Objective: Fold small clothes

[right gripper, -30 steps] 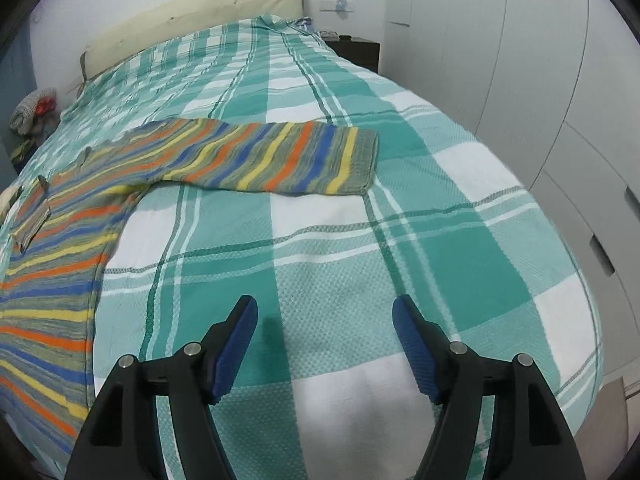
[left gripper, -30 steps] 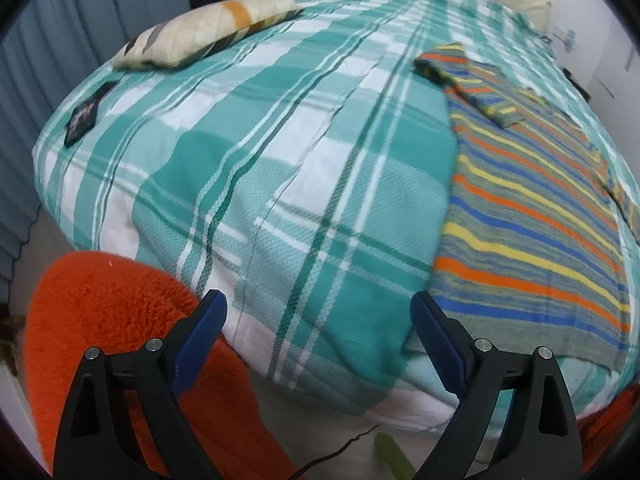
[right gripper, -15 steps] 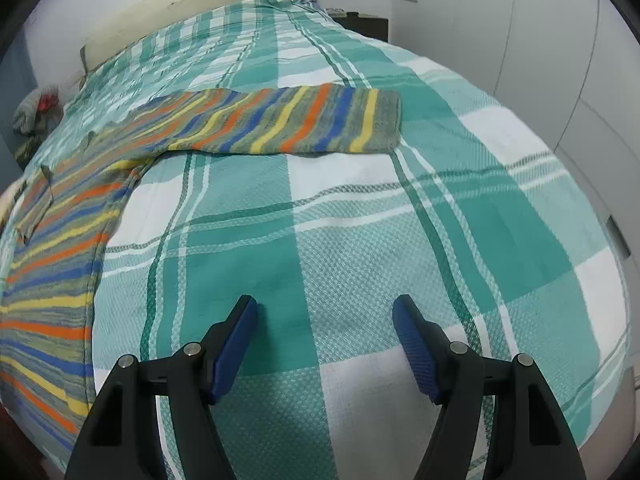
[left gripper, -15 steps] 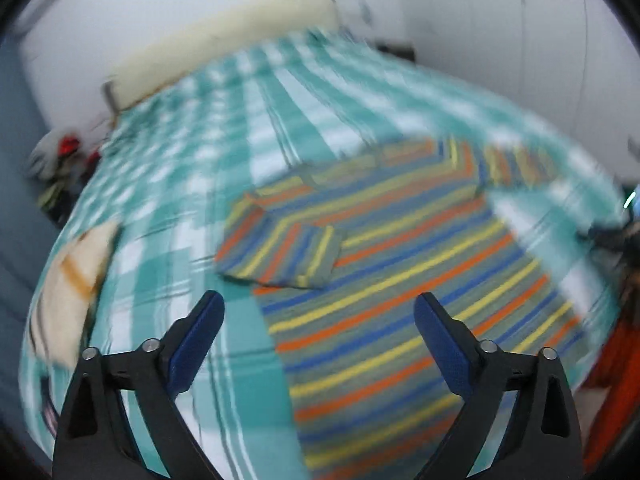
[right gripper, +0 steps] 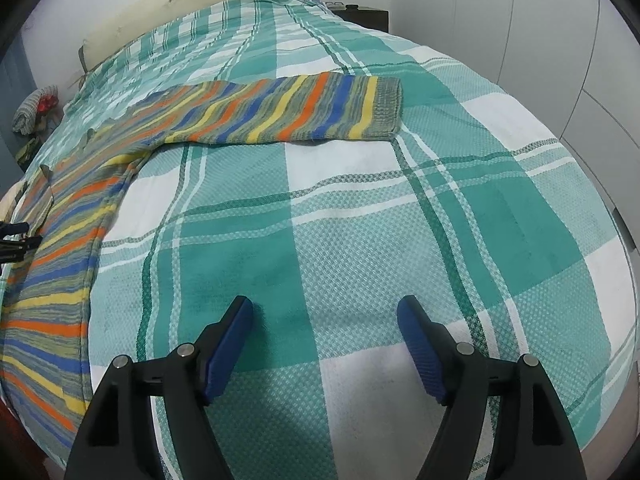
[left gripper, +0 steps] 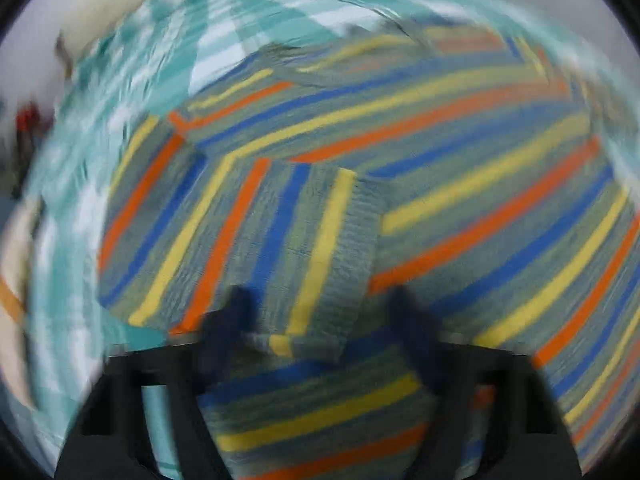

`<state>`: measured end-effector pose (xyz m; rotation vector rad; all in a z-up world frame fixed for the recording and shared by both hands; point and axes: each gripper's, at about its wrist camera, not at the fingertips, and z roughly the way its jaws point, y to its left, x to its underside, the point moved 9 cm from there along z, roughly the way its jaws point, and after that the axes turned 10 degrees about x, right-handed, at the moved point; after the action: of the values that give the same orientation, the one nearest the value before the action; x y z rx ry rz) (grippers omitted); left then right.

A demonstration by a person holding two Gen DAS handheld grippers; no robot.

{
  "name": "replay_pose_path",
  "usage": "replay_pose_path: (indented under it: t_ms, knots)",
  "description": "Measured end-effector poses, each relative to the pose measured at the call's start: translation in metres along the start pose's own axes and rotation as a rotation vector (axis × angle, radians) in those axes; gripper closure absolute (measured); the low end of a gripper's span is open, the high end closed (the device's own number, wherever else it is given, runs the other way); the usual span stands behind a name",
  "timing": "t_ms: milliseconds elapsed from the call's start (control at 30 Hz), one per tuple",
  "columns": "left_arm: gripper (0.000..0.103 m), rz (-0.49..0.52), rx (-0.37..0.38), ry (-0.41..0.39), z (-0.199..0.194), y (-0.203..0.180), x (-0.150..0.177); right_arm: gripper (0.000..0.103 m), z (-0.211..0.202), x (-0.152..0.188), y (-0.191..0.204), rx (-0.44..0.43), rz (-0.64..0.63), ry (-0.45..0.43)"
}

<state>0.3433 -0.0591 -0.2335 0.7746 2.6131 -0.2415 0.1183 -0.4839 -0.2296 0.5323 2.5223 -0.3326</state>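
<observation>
A striped sweater (left gripper: pixel 460 168) in grey, blue, yellow and orange lies flat on the bed. In the blurred left wrist view its left sleeve (left gripper: pixel 248 232) is folded over the body. My left gripper (left gripper: pixel 320 312) hovers low over the sleeve's ribbed cuff (left gripper: pixel 352 248). Its jaws are closing with the cuff's edge between them, and the pads are still apart from the cloth. In the right wrist view the other sleeve (right gripper: pixel 288 110) stretches out to the right. My right gripper (right gripper: pixel 325 320) sits well short of it over bare cover, its jaws opening with nothing between them.
The teal and white checked bed cover (right gripper: pixel 360 220) fills both views. A cream headboard (right gripper: pixel 180 4) and a dark nightstand (right gripper: pixel 360 14) stand at the far end, and white wardrobe doors (right gripper: pixel 520 20) line the right. A heap of clothes (right gripper: pixel 36 108) sits far left.
My left gripper has swung from the bed's foot onto the sweater and dropped close over the folded sleeve, its jaws narrowing. The right gripper has barely moved.
</observation>
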Motion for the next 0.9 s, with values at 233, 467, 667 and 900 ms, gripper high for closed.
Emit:
replay_pose_path:
  t_ms: [233,467,667,900]
  knots:
    - [0.1,-0.42,0.091,-0.27,-0.1,0.115,-0.007,0.025,0.001,0.0,0.001,0.006,-0.004,-0.002]
    - [0.1,-0.89,-0.103,-0.311,-0.117,0.281,0.07,0.02,0.004,0.0,0.004,0.024,-0.014,-0.004]
    - [0.101,-0.944,-0.139,-0.241,-0.085,0.288,0.105,0.018,0.006,0.002,0.008,0.051,-0.027,-0.011]
    - [0.098,-1.063,-0.16,-0.21,-0.077,0.318,0.143,0.018,0.008,0.003,0.009,0.061,-0.037,-0.011]
